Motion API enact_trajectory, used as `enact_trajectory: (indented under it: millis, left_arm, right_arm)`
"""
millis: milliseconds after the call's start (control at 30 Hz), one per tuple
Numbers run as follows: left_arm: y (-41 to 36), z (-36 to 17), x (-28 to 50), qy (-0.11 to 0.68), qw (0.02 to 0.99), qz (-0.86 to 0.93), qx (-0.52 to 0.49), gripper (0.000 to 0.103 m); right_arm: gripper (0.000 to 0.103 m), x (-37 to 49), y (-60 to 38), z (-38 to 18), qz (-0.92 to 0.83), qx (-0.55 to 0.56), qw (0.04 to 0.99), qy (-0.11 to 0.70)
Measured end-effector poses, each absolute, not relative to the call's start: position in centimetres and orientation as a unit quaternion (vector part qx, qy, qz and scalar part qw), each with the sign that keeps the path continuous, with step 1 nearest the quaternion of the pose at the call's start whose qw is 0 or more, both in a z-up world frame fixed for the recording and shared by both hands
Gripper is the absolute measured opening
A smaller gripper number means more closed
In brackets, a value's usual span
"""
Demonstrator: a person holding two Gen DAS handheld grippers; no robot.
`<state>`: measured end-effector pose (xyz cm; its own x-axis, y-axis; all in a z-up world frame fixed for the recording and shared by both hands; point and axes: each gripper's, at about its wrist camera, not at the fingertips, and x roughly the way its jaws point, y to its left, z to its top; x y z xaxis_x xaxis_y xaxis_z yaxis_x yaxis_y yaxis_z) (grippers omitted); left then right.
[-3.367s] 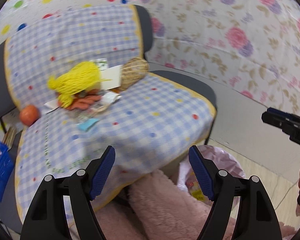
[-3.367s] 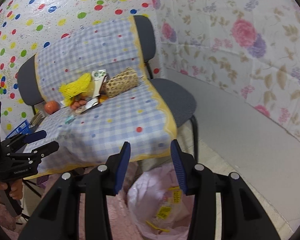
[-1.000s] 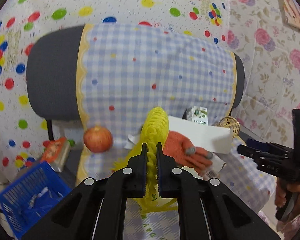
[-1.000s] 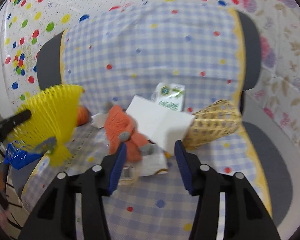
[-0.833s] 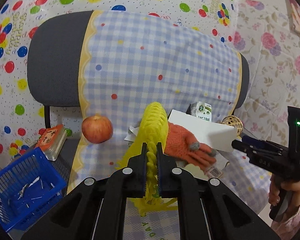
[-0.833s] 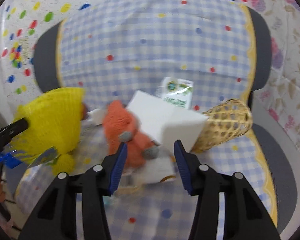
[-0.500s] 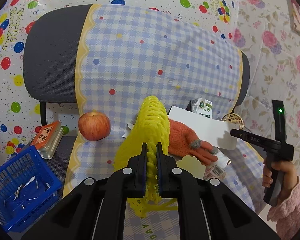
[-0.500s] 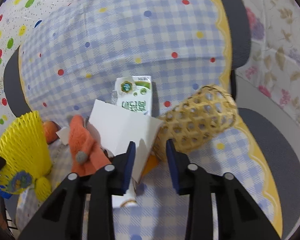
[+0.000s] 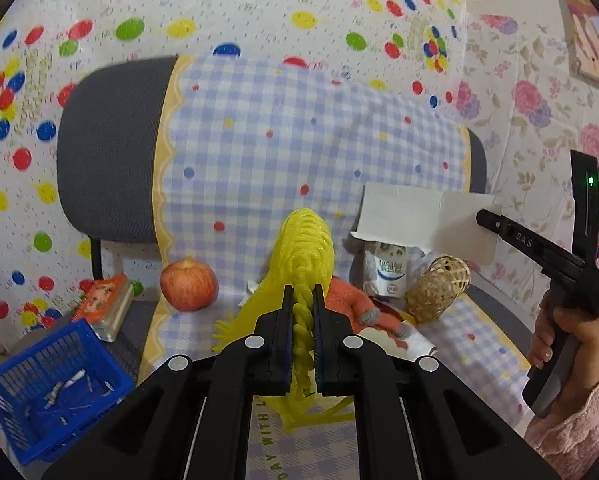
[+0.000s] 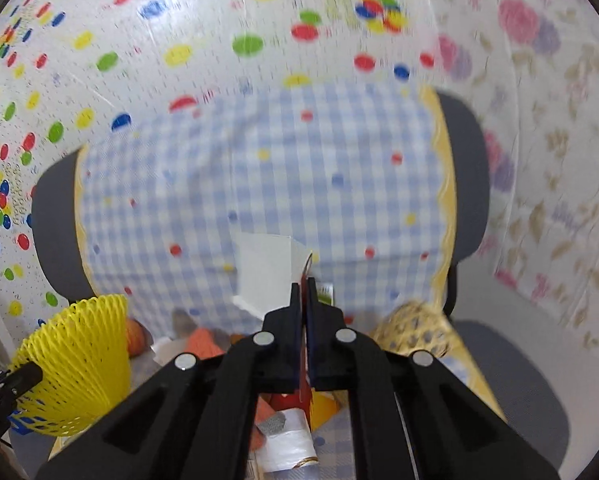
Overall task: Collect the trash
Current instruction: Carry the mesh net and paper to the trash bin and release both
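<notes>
My left gripper (image 9: 301, 304) is shut on a yellow foam fruit net (image 9: 303, 252) and holds it above the checked chair seat (image 9: 475, 332). The net also shows in the right wrist view (image 10: 75, 364) at the lower left. My right gripper (image 10: 304, 284) is shut on a white sheet of paper (image 10: 265, 276) and holds it lifted before the chair back; in the left wrist view the paper (image 9: 419, 220) hangs from the right gripper (image 9: 484, 216). On the seat lie an orange glove (image 9: 351, 300), a small milk carton (image 9: 387, 268) and wrappers (image 10: 287, 444).
An apple (image 9: 188, 289) sits on the seat's left side. A woven bamboo ball (image 9: 437, 290) lies at the right of the pile. A blue basket (image 9: 51, 384) and an orange packet (image 9: 105, 304) sit left of the chair. Patterned walls stand close behind.
My right gripper closed on the white paper and lifted it off the pile. My left gripper keeps holding the yellow net, raised slightly.
</notes>
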<state>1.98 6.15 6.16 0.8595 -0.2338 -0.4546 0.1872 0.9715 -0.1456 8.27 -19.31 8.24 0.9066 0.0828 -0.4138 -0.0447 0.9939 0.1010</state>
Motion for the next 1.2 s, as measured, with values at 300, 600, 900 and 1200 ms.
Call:
enact_trajectory:
  millis: [300,600,900,1200]
  left_arm:
    - [5.6,9.6,-2.3,0.200,0.972,-0.111,-0.045,0.008]
    - [2.0,11.3,-7.8,0.161,0.967,-0.195,-0.020,0.008]
    - [-4.1,8.3,-12.3,0.193,0.925,-0.326,0.004,0.008]
    - [-11.5,3.3,-16.3,0.242,0.860,-0.448,0.026,0.008]
  right_arm:
    - [0.003,3.7,-19.7,11.3,0.017,0.034,0.985,0.171]
    - [0.003,-5.7,-24.4,12.0,-0.045,0.010,0.984,0.175]
    - [0.003,-15.9,-27.1,8.3,-0.118,-0.027,0.966,0.229]
    - [0.003,-23.7,-30.1,5.2,-0.198,-0.041,0.936,0.289]
